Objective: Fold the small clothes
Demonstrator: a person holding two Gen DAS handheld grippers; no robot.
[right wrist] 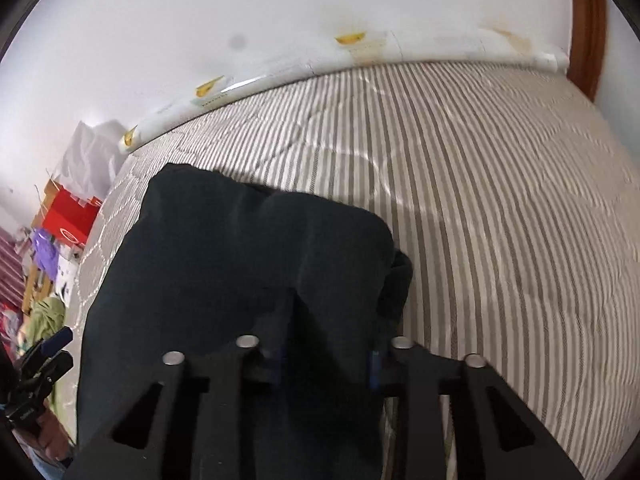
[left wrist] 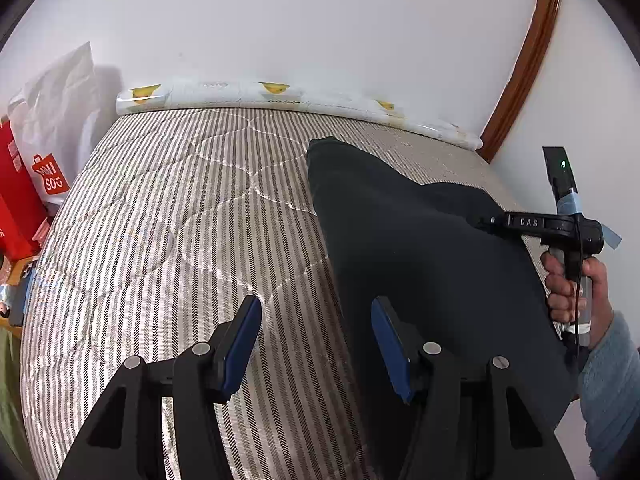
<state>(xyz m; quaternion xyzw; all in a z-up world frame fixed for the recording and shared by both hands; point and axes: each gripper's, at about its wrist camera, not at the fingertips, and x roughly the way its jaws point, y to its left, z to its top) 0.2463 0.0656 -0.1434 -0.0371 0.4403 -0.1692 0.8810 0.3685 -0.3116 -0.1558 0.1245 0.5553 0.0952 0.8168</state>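
On the striped mattress (left wrist: 168, 216) lies the dark garment (left wrist: 400, 248), long axis running away from the person; the left tool (left wrist: 316, 344) hangs wide open and empty at its left edge; the right tool (right wrist: 326, 364), nearer, has cloth between its fingers, grip state indeterminate.

The left gripper (left wrist: 316, 344) is showing matte black arms, silver round pins and blue pads (left wrist: 242, 350) at the bottom of its own view. At the right edge, the right gripper (left wrist: 486, 222) is wearing white "DAS" lettering, a green light, pale blue tape and a thin black cable. The right hand (left wrist: 576, 288) is showing bare skin above a fuzzy light blue sleeve (left wrist: 612, 392).
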